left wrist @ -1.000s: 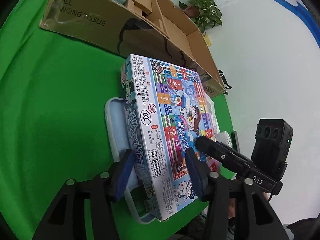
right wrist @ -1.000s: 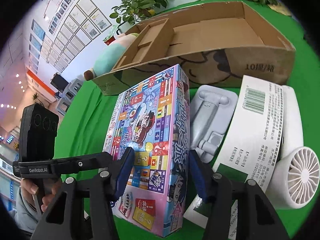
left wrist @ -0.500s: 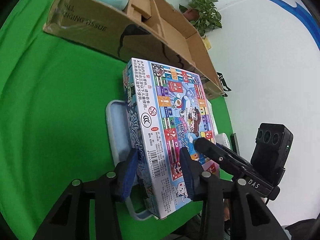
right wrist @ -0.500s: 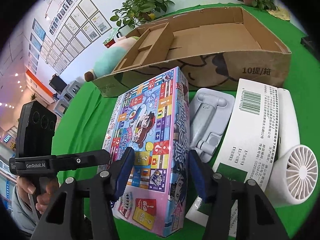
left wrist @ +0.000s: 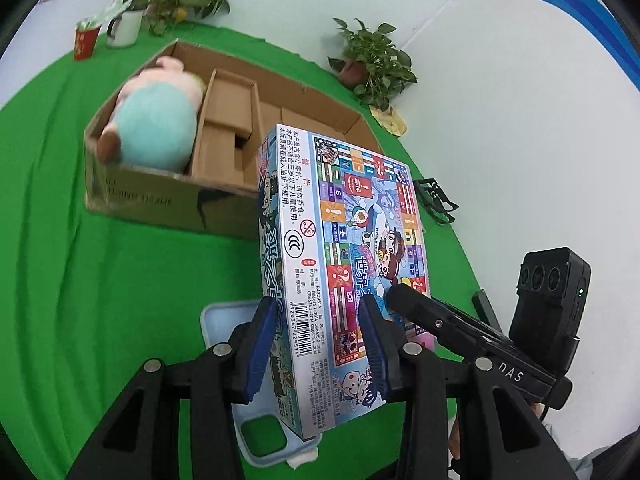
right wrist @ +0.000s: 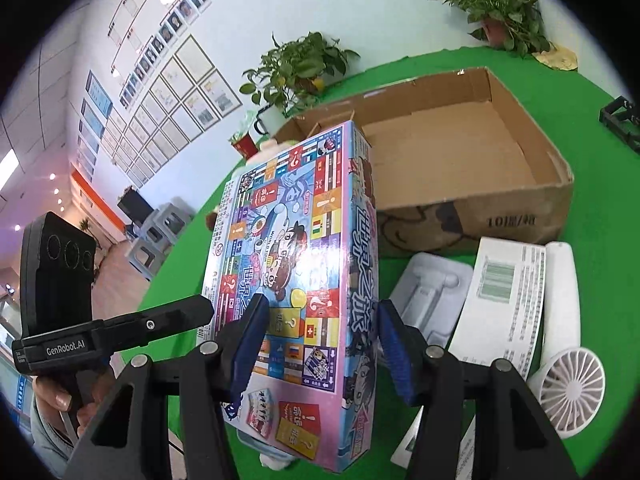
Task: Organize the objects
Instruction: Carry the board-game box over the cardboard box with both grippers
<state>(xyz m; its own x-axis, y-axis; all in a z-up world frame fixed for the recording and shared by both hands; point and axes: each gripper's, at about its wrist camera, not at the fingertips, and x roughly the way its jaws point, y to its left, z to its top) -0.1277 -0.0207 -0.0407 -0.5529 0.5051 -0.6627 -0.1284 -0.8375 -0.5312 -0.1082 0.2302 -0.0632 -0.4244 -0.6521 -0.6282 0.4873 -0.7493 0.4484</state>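
Note:
A colourful board game box hangs tilted above the green table, carried by both grippers. My left gripper is shut on its near left edge, blue pads pressed on the side and the top face. My right gripper is shut on the same game box from the opposite edge. Behind it stands an open cardboard box with dividers and a teal-and-pink plush toy in its left end. The right compartment of the cardboard box holds nothing.
A light blue tray lies under the lifted box. On the right lie a grey moulded insert, a white barcode carton and a white fan. Potted plants, a red cup and a black rack line the far table edge.
The left jaws closed onto the game box. Both grippers then rose with it, lifting it off the blue tray toward the cardboard box.

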